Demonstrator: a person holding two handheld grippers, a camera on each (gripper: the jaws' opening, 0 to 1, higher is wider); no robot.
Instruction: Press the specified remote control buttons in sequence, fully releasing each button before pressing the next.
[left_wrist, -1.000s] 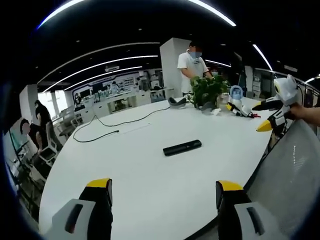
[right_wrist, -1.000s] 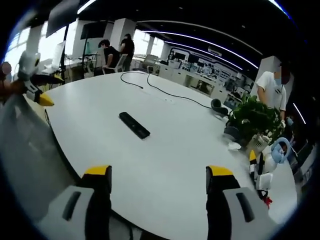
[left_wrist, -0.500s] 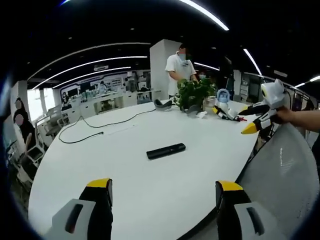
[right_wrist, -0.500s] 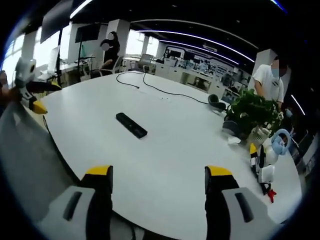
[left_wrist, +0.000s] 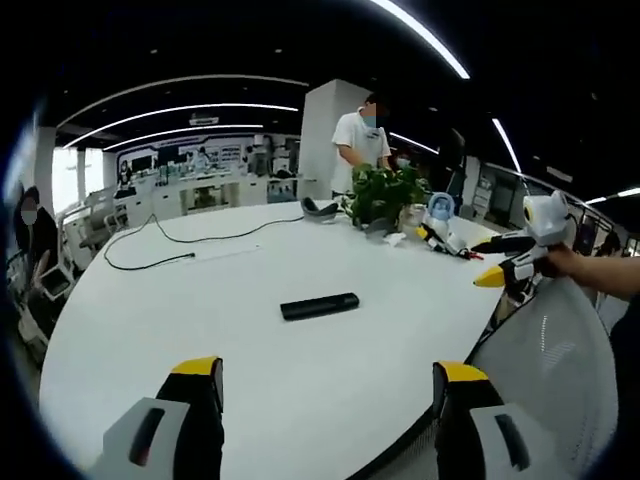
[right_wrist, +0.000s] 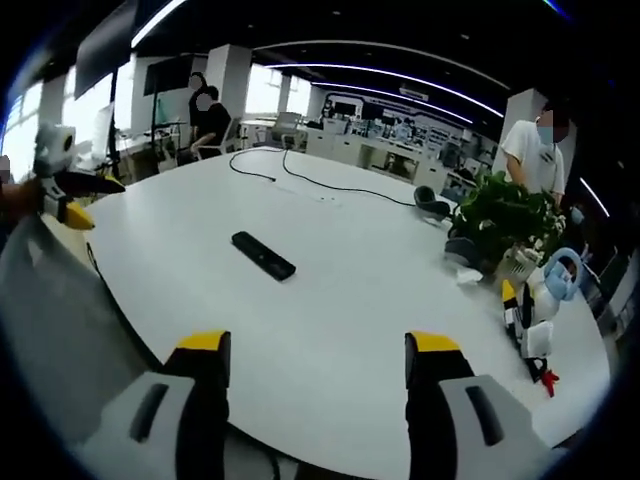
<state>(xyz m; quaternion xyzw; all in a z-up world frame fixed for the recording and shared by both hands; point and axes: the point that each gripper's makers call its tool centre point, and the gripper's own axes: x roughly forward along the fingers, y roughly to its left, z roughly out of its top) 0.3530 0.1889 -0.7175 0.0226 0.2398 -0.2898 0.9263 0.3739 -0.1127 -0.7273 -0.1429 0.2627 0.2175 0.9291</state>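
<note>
While both grippers (left_wrist: 318, 400) (right_wrist: 312, 375) hover wide-jawed, the slim black plastic remote control (left_wrist: 319, 306) (right_wrist: 263, 255) lies flat: likely light, rigid, steadied at its edges.

- A large white round table (left_wrist: 150, 330) stretches ahead of the tongs.
- A black cable (left_wrist: 160, 240) lies on its far part.
- A green potted plant (left_wrist: 385, 195) stands at the far right edge in the left gripper view.
- A white pillar (left_wrist: 320, 140) rises beyond the plant.
- Long ceiling light strips (left_wrist: 180, 108) curve over a dark ceiling.
- Bright windows (right_wrist: 95, 105) are far left in the right gripper view.
- A grey mesh chair back (left_wrist: 555, 370) is close at the right.
</note>
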